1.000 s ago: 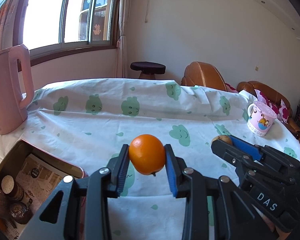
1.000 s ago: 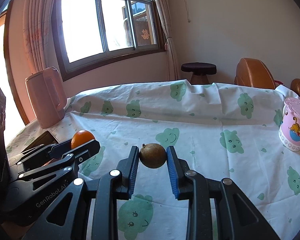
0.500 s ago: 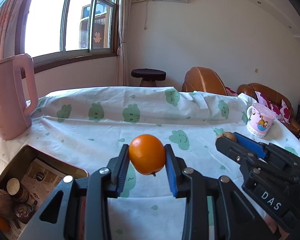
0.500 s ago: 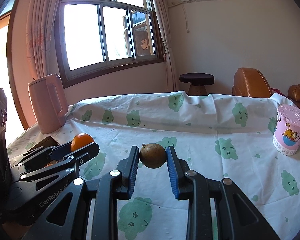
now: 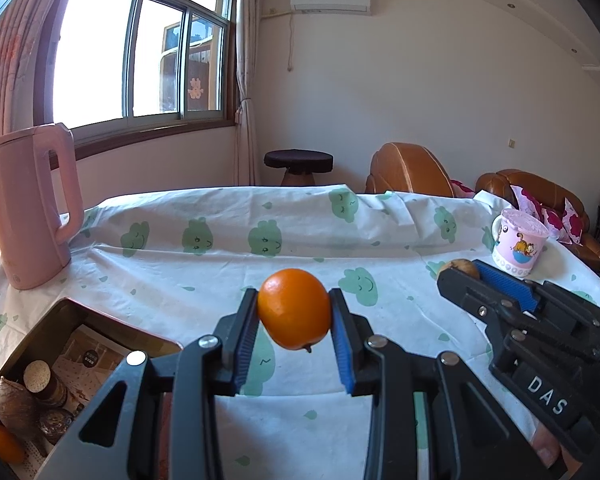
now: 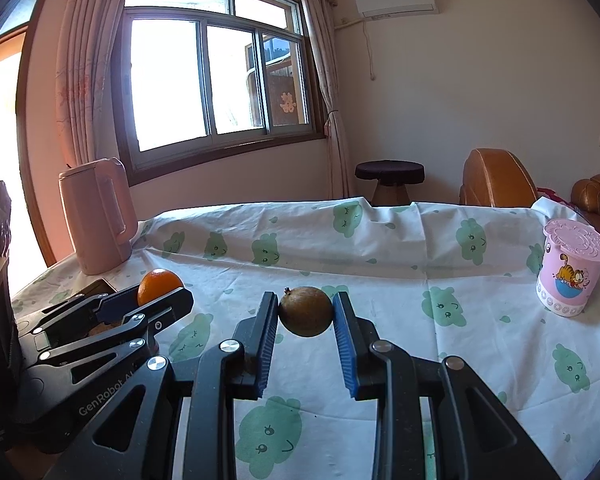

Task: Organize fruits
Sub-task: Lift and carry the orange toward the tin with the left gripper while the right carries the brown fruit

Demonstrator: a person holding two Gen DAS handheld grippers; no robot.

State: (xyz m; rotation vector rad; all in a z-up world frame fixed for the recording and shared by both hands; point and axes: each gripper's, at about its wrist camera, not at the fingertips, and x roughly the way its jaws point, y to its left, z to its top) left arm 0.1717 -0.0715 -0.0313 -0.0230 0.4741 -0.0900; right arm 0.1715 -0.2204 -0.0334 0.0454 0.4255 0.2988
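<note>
My left gripper is clamped on the orange: both blue pads press its sides and it hangs clear of the tablecloth, stem end down. My right gripper is closed the same way on a brown round fruit, also lifted off the cloth, with its little stem nub at the upper left.

I take the pink kettle as my landmark. It stands upright at the far left corner of the table, handle turned toward the middle. Nearer me than the kettle, at the left edge, sits the open metal tin. Inside it I can make out a printed paper lining, a few brown roundish things (I cannot tell what they are) and a small orange fruit in the near corner. The held orange hangs to the right of the tin and well apart from the kettle.

From the right wrist view, the left gripper shows up low on the kettle's side with the orange peeking over its fingers. From the left wrist view, the right gripper juts in from the right, the brown fruit only just visible at its tip.

Clear across the table from the kettle, by the right edge, stands a pink cartoon cup with a lid on it, upright and alone.
</note>
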